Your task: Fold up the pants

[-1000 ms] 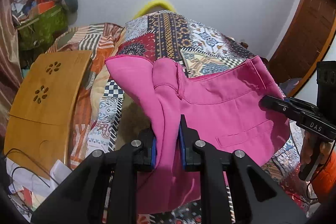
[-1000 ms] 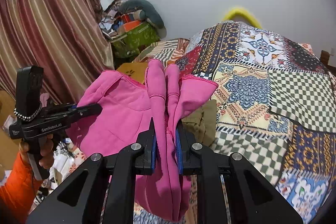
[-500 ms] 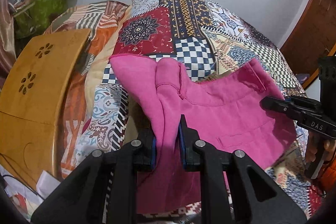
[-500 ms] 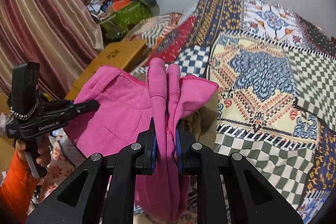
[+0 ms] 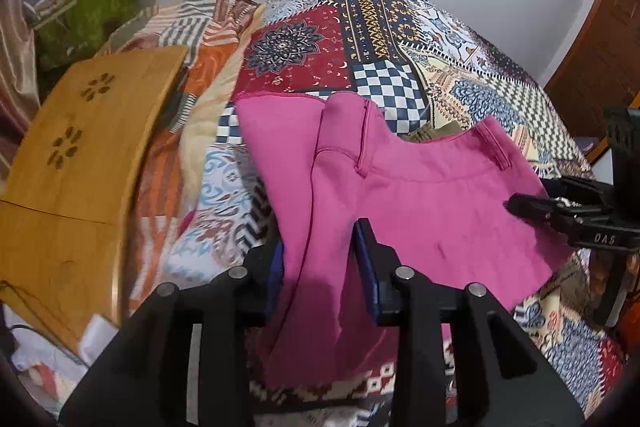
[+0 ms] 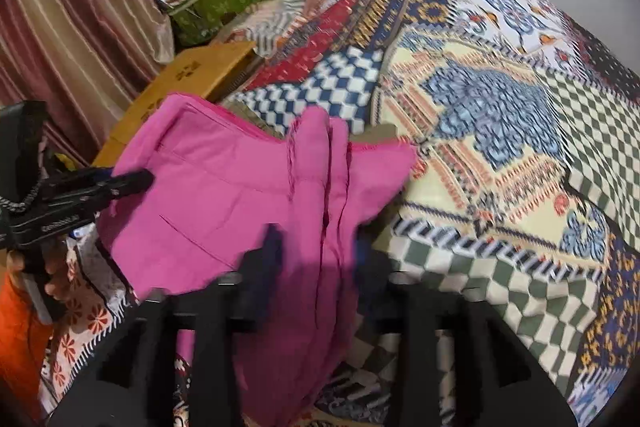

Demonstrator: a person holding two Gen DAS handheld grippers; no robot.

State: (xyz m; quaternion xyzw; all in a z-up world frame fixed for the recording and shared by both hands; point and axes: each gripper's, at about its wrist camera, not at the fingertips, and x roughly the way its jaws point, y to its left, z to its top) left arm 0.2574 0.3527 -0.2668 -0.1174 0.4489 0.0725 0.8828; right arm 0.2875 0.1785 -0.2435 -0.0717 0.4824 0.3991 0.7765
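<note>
Pink pants (image 5: 420,211) lie spread across the near edge of a patchwork quilt (image 5: 380,27), waistband toward the far side. One waist corner bunches between the fingers of my left gripper (image 5: 322,255). Its jaws are opening, and the cloth sits loosely between the blue pads. The other waist corner (image 6: 316,163) stands between the fingers of my right gripper (image 6: 316,247). That view is blurred; its jaws are opening too and the pads stand off the cloth. Each gripper shows in the other's view, at the pants' side edge (image 5: 510,205) (image 6: 146,179).
A wooden lap table (image 5: 80,147) rests on the bed's left side. A khaki garment (image 5: 432,133) peeks out beyond the waistband. A green bag with clutter (image 5: 80,15) and a striped curtain (image 6: 72,7) stand at the far left. A brown door (image 5: 600,47) is at the right.
Both grippers have sunk toward the bed with the pants, which now rest on the quilt. Both pairs of jaws, clamped on the waist corners before, have spread apart.
</note>
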